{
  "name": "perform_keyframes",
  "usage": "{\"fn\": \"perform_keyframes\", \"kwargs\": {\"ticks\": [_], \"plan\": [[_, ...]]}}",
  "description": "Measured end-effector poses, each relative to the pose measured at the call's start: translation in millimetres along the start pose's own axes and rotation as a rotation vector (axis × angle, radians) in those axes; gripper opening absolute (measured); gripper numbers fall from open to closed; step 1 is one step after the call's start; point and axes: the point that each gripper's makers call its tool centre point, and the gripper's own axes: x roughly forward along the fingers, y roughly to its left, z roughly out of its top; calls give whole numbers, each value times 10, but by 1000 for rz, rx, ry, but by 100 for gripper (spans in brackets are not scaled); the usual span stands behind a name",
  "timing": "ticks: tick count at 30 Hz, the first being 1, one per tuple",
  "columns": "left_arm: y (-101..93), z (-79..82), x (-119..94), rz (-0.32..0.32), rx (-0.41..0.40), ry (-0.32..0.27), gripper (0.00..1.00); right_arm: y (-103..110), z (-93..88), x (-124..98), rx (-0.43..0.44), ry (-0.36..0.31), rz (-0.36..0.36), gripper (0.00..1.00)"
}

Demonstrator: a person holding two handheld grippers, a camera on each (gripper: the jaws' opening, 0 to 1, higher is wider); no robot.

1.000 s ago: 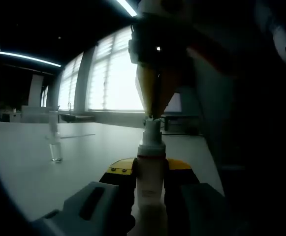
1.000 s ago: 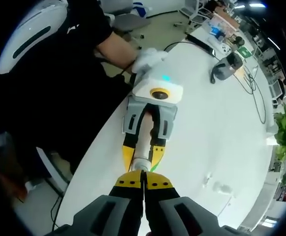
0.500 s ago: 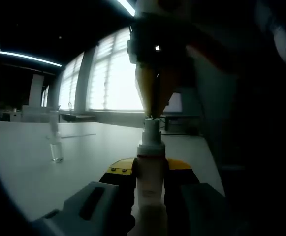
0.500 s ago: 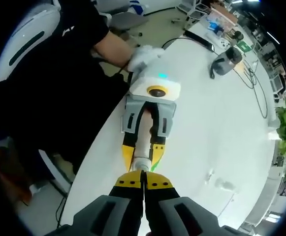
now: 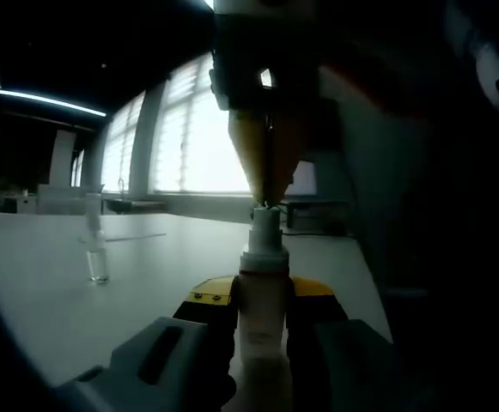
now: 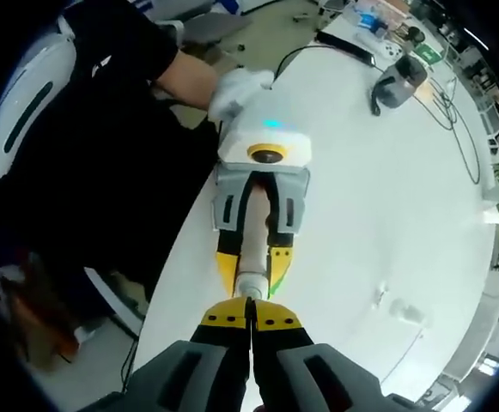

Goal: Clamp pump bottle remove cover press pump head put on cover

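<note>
Here we clamp the bottle (image 5: pixel 261 309) upright in the left gripper (image 5: pixel 261 319).
Our right gripper (image 6: pixel 251 319), jaws clenched together, meets the pump head (image 5: pixel 264 225) from above. The left gripper view adds a clear cover (image 5: pixel 96 249) standing apart on the counter (image 5: pixel 51 292); the right gripper view adds a gloved hand (image 6: pixel 232 86) and cables (image 6: pixel 455 120).

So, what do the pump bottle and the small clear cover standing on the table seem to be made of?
The pale cylindrical pump bottle, clamped between the left gripper's fingers, looks like opaque matte plastic: smooth walls, soft dull sheen, and a moulded white collar. The small clear cover standing on the white table looks like transparent plastic, perhaps glass: the light passes through it. The dim view leaves that open.
</note>
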Motion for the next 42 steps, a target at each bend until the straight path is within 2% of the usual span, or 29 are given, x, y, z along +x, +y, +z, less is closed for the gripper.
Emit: {"fn": "perform_keyframes", "kwargs": {"ticks": [13, 28, 42], "plan": [[4, 2, 0, 1, 3, 1, 13, -9, 2, 12, -8, 73, 22, 0], [-8, 2, 5, 2, 4, 1, 13, -13, -13, 21, 27, 58, 29, 0], [-2, -3, 5, 4, 4, 1, 13, -15, -19, 70, 39, 35, 2, 0]]}}
